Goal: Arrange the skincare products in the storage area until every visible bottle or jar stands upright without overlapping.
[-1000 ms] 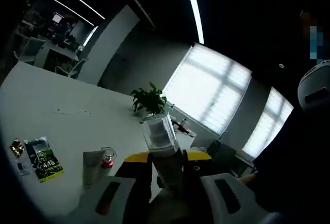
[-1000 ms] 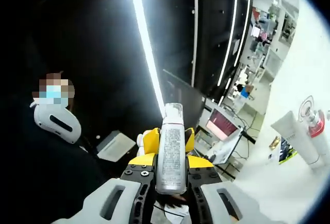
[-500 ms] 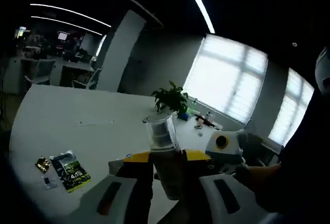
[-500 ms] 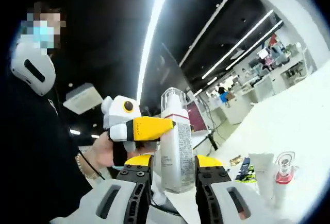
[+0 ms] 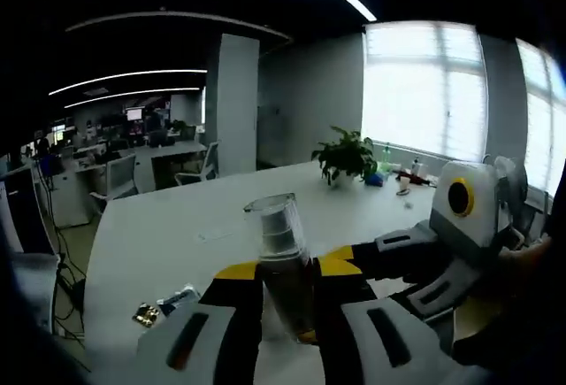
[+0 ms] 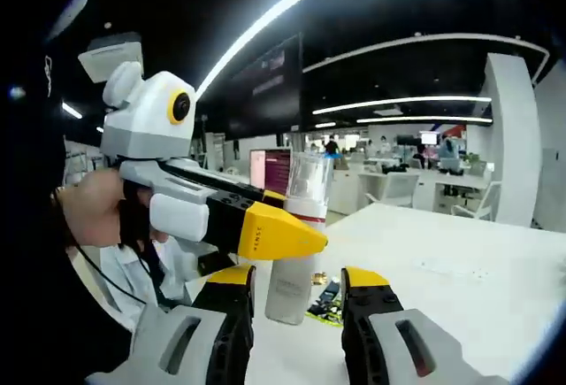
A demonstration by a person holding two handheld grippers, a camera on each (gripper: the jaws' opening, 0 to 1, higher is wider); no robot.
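The left gripper (image 5: 287, 332) has pale grey moulded jaws with dark oval recesses, black inner faces and yellow caps at the tips; the right gripper (image 6: 296, 332) is built the same, with small screws along its black jaw edges; seen from the side, the left gripper has a white rounded housing, a yellow ring on it (around a dark centre) and a yellow wedge-shaped tip with faint lettering; a hand (image 6: 93, 212) grips its handle.

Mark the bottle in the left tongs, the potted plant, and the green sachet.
Clear-capped dark bottle (image 5: 276, 234): left gripper view, on its cap.
Green potted plant (image 5: 347, 152): left gripper view, on its leaves.
Green sachet (image 6: 329, 310): right gripper view, on its visible edge.
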